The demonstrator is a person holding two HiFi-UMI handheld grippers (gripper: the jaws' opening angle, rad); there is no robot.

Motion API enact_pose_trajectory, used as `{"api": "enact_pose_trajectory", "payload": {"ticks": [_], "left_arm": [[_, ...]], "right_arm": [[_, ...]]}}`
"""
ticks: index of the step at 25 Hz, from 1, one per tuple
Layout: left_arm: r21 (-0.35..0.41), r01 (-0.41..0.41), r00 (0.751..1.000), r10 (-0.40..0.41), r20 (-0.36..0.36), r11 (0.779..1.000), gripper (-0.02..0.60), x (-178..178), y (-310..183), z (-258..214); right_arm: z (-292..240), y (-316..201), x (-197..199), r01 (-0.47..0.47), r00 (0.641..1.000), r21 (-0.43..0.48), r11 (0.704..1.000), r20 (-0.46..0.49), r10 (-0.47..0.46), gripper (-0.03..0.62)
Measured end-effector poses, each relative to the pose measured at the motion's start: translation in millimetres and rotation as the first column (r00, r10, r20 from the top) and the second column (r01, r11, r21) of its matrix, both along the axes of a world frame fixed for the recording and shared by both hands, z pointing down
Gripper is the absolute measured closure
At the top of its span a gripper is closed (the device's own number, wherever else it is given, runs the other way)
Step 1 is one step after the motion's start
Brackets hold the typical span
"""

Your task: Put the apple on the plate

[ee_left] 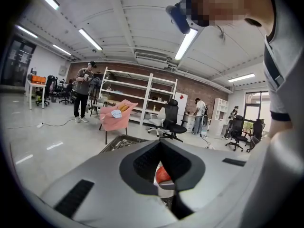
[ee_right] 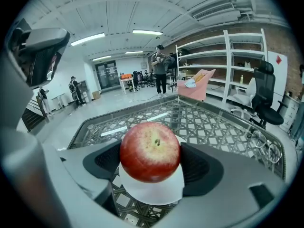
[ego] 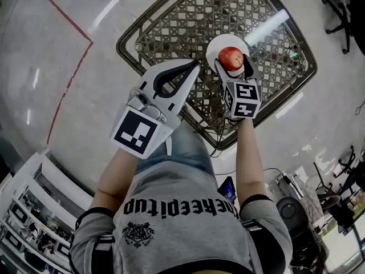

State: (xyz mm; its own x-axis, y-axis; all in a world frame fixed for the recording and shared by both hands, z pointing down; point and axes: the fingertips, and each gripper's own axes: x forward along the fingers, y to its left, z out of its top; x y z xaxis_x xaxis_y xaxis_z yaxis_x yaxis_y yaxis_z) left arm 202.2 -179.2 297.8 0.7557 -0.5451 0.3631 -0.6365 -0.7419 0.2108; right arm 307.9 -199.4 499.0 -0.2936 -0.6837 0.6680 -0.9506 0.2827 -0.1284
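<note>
A wide workshop hall with white shelving, office chairs and a polished grey floor surrounds a glass-topped lattice bench, where a person works a pair of hand-held tongs in each hand. The right tongs are closed on a red apple, one jaw pressed to each flank of the fruit and its stem end turned up toward the gripper's camera. Directly beneath the right jaws sits a white plate, its disc showing below and beyond the apple in the right gripper view. Whether the fruit already touches the plate cannot be told from these views.

The left tongs are drawn together at the tips and hold nothing. They hang just beside the right pair, on the side away from the plate's centre, and the apple shows red through the hollow between their jaws in the left gripper view.

The step in hand appears to be the placing itself: the fruit has been carried over its target and not yet let go. The next move probably calls for the right tongs to ease straight down until the apple bears on the plate, a little farther from the person if it is to sit centred, then to part their jaws gently so the round fruit does not roll toward the rim.
</note>
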Motion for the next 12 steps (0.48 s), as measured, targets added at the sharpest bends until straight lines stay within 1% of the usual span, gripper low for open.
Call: {"api": "enact_pose_trajectory", "payload": {"ticks": [12], "left_arm": [[-0.013, 0.011, 1.000, -0.011, 0.005, 1.000, 0.563, -5, -6, 8]], "right_arm": [[18, -1, -1, 0.023, 0.998, -0.037, 0.999, -0.063, -0.025, 0.184]]}}
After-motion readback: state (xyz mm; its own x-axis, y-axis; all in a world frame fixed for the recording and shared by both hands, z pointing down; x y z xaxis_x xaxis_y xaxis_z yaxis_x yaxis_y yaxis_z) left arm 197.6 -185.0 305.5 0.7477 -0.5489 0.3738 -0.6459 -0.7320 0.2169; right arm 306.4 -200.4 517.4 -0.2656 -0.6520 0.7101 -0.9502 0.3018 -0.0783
